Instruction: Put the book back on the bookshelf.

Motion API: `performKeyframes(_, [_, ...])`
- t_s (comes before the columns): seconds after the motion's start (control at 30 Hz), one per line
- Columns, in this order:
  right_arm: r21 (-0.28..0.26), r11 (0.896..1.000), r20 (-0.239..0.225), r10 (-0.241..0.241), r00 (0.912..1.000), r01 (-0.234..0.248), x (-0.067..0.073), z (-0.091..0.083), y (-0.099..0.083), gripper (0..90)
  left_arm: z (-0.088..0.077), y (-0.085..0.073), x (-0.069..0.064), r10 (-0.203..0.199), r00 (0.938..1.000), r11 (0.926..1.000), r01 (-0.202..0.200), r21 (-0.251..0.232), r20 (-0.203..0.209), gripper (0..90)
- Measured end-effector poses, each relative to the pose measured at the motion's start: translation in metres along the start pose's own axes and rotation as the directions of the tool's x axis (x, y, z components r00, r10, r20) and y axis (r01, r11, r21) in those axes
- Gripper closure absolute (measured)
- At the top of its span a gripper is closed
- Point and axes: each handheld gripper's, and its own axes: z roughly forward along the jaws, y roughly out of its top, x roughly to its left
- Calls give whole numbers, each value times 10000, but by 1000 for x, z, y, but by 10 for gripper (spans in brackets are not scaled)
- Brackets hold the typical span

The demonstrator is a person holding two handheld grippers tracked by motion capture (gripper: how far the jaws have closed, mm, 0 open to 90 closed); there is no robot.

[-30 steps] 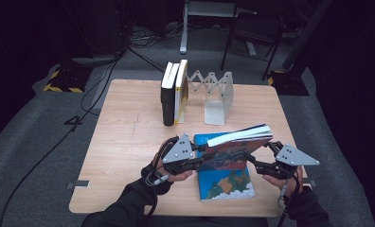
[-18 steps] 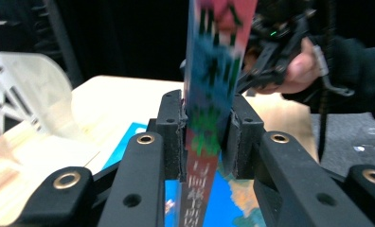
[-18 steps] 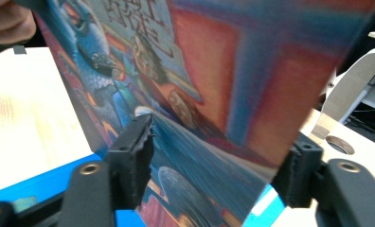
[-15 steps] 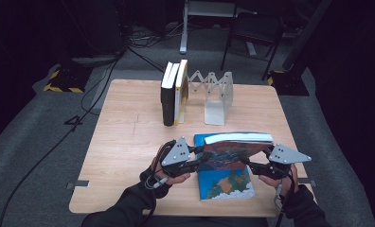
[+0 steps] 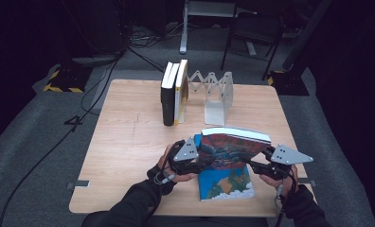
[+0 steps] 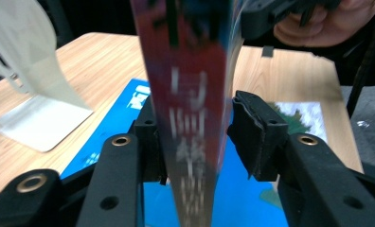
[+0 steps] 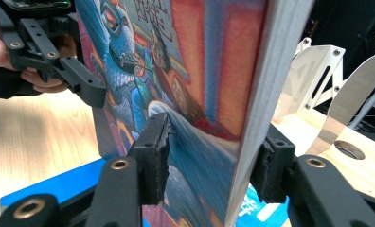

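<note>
A thick book with a colourful painted cover (image 5: 233, 149) stands on edge above a blue picture book (image 5: 226, 184) that lies flat on the table. My left gripper (image 5: 202, 158) is at its spine end. In the left gripper view the spine (image 6: 190, 94) runs between the jaws; they have just been opening, and a narrow gap shows at the right pad (image 6: 252, 137). My right gripper (image 5: 256, 163) is at the other end. Its jaws have just been closing, and in the right gripper view both pads (image 7: 152, 151) press on the book (image 7: 200, 71).
Three books (image 5: 174, 94) stand upright at the back of the wooden table (image 5: 129, 142), beside a metal accordion book rack (image 5: 214, 94). The rack's plates (image 7: 313, 75) are close behind the held book. Cables lie on the floor beyond the table.
The colourful book has swung from a tilted, fanned pose to standing on edge, and sits lower. The left hand has sunk with it. The left jaws stand wider, the right narrower.
</note>
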Motion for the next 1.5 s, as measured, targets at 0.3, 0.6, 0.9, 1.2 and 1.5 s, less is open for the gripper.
performKeyframes(0.3, [-12, 10000, 72, 27, 10000, -27, 0, 1, 0, 525, 7, 11, -1, 66, 10000, 9995, -64, -323, 53, 542])
performKeyframes(0.6, [-96, 9999, 70, 33, 10000, -32, -1, 2, -1, 498, 9, 21, -1, 129, 9999, 9968, -135, -790, -77, 619])
performKeyframes(0.9, [172, 9993, 422, 313, 9986, -320, -2, 4, -3, 407, 9, 24, -4, 360, 9988, 9956, -330, -881, 330, 731])
performKeyframes(1.2, [1796, 9829, 844, 264, 9961, -412, -15, -13, -23, 331, 10, 25, -3, 196, 9998, 9965, -189, -812, 72, 738])
performKeyframes(1.5, [3374, 9266, 1512, 1208, 9811, -1661, -32, -51, -77, 318, 10, 26, -3, 202, 9998, 9969, -207, -757, -81, 738])
